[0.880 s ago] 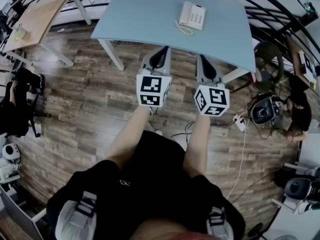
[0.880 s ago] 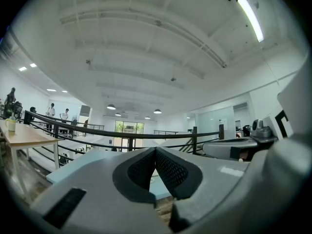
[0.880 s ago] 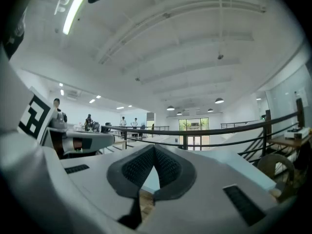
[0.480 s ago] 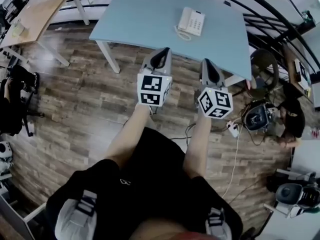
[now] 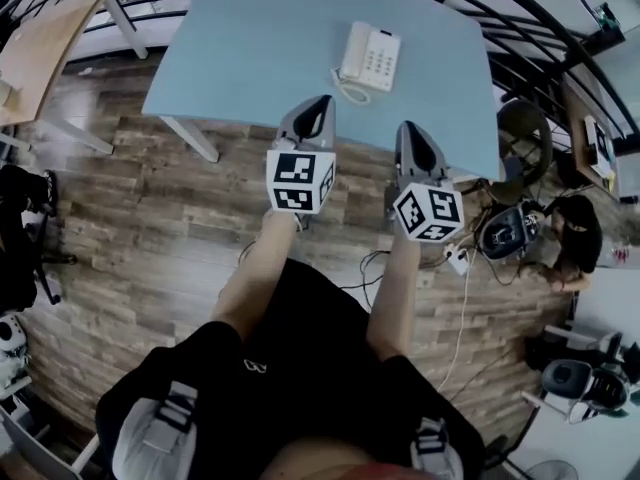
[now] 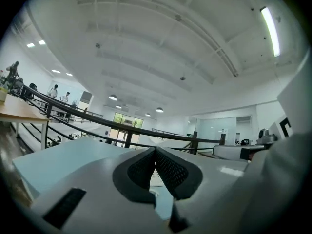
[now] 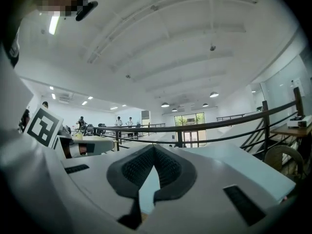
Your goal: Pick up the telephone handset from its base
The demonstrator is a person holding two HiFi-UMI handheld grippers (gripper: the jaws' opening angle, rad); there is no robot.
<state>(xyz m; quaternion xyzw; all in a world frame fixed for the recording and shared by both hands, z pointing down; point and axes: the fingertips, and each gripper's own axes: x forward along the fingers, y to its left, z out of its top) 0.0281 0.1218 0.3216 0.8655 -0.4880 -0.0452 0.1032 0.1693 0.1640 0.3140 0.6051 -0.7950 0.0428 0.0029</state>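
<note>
The telephone handset (image 5: pixel 352 48) lies cradled along the left side of its white base (image 5: pixel 380 60). The base sits on the pale blue desk (image 5: pixel 250 38), near the front edge and right of the middle, with the coiled cord (image 5: pixel 347 90) looped in front of it. The left gripper (image 5: pixel 322 102) hangs over that front edge, short of the phone, its jaws pressed together on nothing. The right gripper (image 5: pixel 408 128), just beside it, is likewise closed and empty.
</note>
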